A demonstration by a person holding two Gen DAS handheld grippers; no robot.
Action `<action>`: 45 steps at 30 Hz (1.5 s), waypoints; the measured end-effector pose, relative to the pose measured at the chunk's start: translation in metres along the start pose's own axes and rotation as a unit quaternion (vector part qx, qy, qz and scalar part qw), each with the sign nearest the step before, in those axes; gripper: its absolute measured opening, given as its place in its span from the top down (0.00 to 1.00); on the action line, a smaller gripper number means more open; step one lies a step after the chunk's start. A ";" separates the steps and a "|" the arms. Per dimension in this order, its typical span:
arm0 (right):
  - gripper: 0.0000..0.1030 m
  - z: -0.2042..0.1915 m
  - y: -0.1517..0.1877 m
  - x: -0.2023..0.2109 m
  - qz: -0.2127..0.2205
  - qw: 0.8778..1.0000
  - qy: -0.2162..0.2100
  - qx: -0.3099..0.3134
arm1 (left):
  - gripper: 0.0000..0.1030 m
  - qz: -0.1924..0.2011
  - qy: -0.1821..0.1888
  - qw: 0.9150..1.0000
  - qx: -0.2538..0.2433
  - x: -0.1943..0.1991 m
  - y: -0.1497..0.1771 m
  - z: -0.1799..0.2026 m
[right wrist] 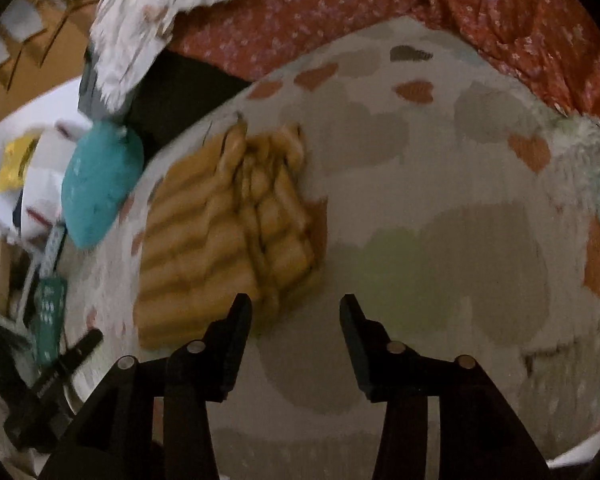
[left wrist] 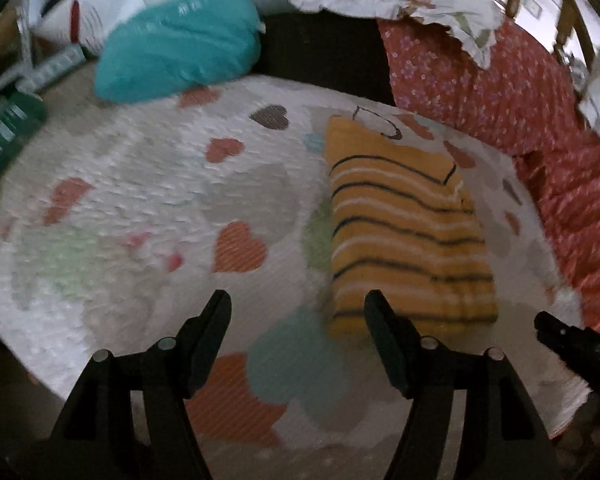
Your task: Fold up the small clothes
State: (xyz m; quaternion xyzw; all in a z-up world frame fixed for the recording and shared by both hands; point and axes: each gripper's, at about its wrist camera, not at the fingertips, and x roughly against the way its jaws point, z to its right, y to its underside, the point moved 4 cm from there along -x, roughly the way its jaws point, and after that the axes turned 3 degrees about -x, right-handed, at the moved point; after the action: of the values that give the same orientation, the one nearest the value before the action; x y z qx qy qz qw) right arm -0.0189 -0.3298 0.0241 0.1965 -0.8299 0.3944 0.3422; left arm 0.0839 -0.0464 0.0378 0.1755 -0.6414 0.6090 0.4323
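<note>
Hovering low over the heart-patterned quilt, the left tool and right tool both gape, released and holding nothing. Just beyond lies the folded yellow striped garment, flat on the quilt, long axis running away from the left tool, stripes crosswise.

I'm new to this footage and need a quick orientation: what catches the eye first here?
A folded yellow garment with dark and white stripes lies on a pale heart-patterned quilt, just ahead of the open left gripper. A teal cushion sits at the quilt's far edge. The right gripper hovers open beside the garment.
</note>
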 end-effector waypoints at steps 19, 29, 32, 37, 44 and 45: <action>0.46 -0.041 0.095 0.047 0.058 0.983 0.075 0.157 | 0.11 0.103 -0.079 0.990 -0.047 0.139 0.063 0.013; 0.45 -0.042 0.096 0.060 0.087 0.980 0.087 0.156 | 0.00 0.188 -0.109 0.975 -0.036 0.211 0.005 0.020; 0.44 -0.038 0.094 0.060 0.088 0.982 0.089 0.145 | 0.00 0.179 -0.109 0.977 -0.042 0.207 -0.011 0.024; 0.44 -0.031 0.090 0.057 0.084 0.985 0.087 0.124 | 0.00 0.125 -0.082 0.989 -0.020 0.180 0.006 0.023; 0.43 -0.031 0.091 0.053 0.078 0.985 0.087 0.126 | 0.00 0.034 -0.094 0.994 -0.041 0.131 0.056 0.036; 0.43 -0.031 0.091 0.052 0.077 0.985 0.088 0.128 | 0.00 0.024 -0.097 0.994 -0.046 0.126 0.060 0.039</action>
State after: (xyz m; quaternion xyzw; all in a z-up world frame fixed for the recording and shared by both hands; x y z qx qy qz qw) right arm -0.0964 -0.2521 0.0283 0.1390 -0.7520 0.5382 0.3543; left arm -0.0457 -0.0331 0.1020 0.1980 -0.7120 0.5689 0.3609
